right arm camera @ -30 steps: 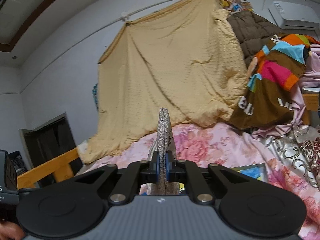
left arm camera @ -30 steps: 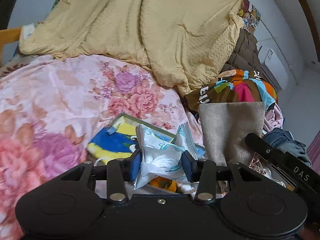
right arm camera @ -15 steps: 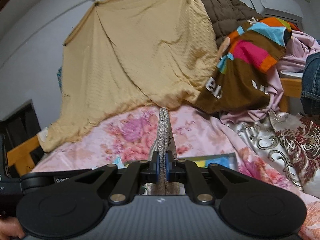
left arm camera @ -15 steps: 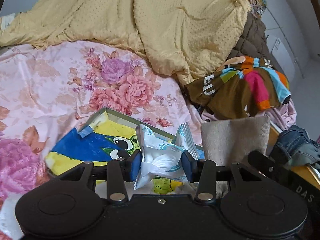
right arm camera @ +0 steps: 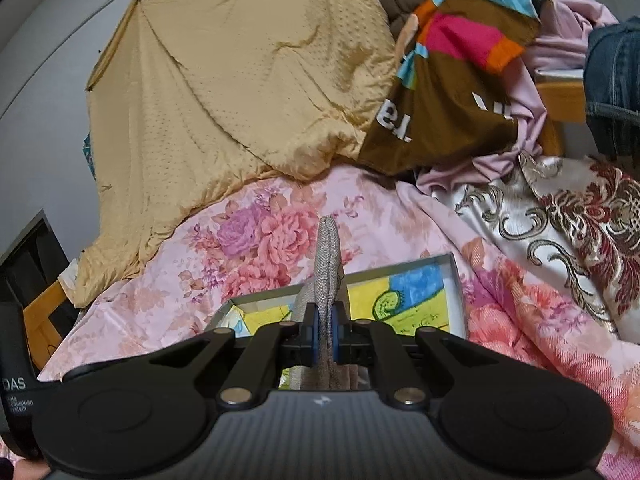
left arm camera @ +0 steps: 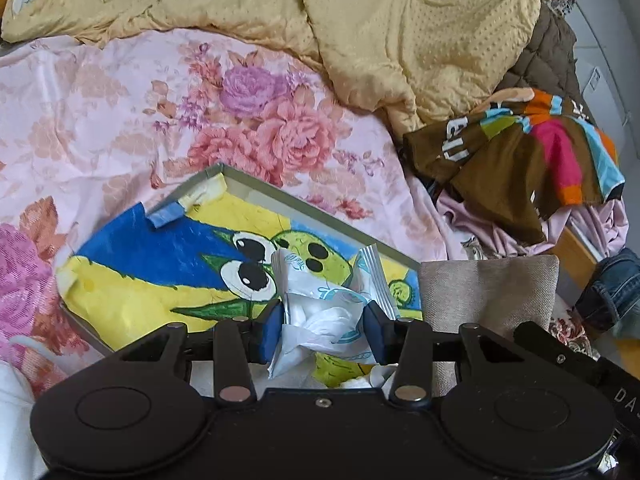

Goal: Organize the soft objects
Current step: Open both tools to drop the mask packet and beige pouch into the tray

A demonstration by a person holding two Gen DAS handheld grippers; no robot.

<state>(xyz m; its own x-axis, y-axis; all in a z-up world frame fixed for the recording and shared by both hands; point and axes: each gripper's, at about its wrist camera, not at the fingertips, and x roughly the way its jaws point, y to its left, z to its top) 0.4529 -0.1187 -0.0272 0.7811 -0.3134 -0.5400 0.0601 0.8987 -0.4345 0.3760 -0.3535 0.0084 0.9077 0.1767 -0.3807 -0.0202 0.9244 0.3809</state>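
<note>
Two grippers hover over a bed, each clamped on something soft. The left gripper point(left arm camera: 324, 320) pinches a crinkly white plastic tissue pack point(left arm camera: 320, 308) with pale teal print between its blue pads; the film is creased and bunched, and loose white tissue puffs out at its front. The right gripper point(right arm camera: 325, 338) is clenched tight on a grey woven fabric pouch point(right arm camera: 327, 264), seen edge-on in its own view as a thin, upright strip with a coarse weave; from the left wrist view the same pouch point(left arm camera: 488, 292) shows its flat, roughly rectangular beige-grey face, just beside the tissue pack.

Below both lies a shallow rectangular box point(left arm camera: 304, 208) with thin grey-green walls, lined with a crayon-textured drawing point(left arm camera: 160, 272) in blue, yellow and green with cartoon eyes. The box rests on a smooth pink floral bedspread point(left arm camera: 120, 120). Behind it, a dimpled mustard-yellow blanket point(left arm camera: 400, 20) drapes in broad folds, a brown multicoloured garment point(left arm camera: 532, 148) sits crumpled to the right, and a glossy damask cloth point(right arm camera: 568, 216) with dark red scrolls lies nearby.
</note>
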